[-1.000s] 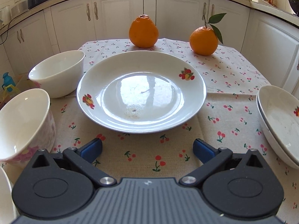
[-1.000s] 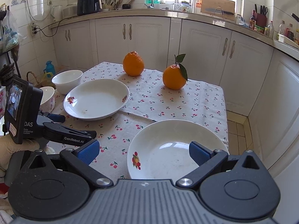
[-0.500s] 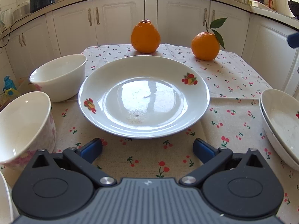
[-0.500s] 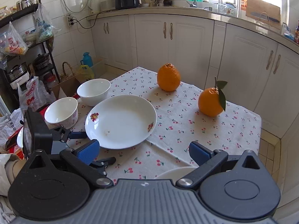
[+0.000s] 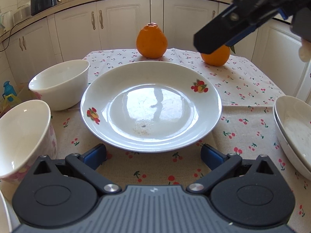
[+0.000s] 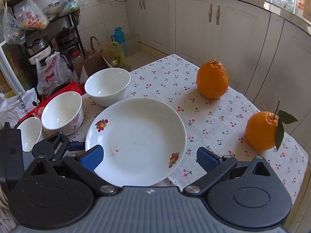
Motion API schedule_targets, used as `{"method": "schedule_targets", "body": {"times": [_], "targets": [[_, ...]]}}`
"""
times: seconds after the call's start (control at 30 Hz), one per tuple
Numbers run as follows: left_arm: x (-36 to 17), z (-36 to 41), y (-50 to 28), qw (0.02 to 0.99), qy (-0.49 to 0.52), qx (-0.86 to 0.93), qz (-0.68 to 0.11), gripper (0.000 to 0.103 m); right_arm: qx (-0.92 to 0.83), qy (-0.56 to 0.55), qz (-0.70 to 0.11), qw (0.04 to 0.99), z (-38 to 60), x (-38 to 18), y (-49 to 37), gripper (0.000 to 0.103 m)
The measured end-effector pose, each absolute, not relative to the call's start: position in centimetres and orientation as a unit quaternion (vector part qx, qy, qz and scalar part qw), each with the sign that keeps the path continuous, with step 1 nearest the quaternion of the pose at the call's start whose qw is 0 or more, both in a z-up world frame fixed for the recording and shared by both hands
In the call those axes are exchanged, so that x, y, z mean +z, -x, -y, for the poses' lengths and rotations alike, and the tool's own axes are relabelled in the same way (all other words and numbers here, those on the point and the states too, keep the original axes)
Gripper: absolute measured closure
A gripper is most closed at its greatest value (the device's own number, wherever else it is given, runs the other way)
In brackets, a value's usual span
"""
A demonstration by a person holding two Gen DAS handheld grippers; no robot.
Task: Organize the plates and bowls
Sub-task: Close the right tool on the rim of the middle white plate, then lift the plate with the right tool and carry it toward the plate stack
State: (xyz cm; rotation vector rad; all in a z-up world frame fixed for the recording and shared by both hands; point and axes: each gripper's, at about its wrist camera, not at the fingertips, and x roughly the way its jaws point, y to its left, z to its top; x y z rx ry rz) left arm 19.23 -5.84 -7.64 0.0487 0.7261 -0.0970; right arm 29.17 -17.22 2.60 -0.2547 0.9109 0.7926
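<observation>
From my left, three white ceramic bowls [image 6: 64,112] stand separately, unnested. My left gripper [image 5: 153,153] is spread wide, empty, just short of the white fruit-printed plate [image 5: 151,104] mid-table. My right gripper [image 6: 148,158] hangs open above that plate, holding nothing. At far right two stacked white plates [image 5: 293,134] look done, though the frame edge cuts them off.

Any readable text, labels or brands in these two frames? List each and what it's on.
"赵": white-and-red plastic bag on the floor; the rest of its print is too crumpled to read.
Red characters on the hanging plastic bag: blurred, unreadable.
Print on the red box: too small to read.
Nothing legible on the plate, bowls or grippers.
</observation>
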Motion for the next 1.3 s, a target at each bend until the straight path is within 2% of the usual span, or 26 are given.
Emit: {"method": "schedule_targets", "body": {"times": [0.47,0.83,0.93,1.3], "targets": [[-7.7,5.8,-19.5,0.935,-0.021,-0.045,-0.352,0.0,0.433,0.117,-0.466,0.763,13.4,-1.6,-37.7,0.002],[-7.8,5.8,-19.5,0.936,-0.024,-0.041,-0.349,0.0,0.469,0.066,-0.499,0.726,13.0,-3.9,-41.2,0.028],[-7.7,5.9,-19.6,0.937,-0.03,-0.041,-0.346,0.001,0.481,0.06,-0.505,0.714,12.7,-4.2,-41.6,0.031],[-7.7,6.0,-19.7,0.938,-0.034,-0.042,-0.341,0.001,0.496,0.04,-0.519,0.695,12.8,-4.9,-42.1,0.032]]}}
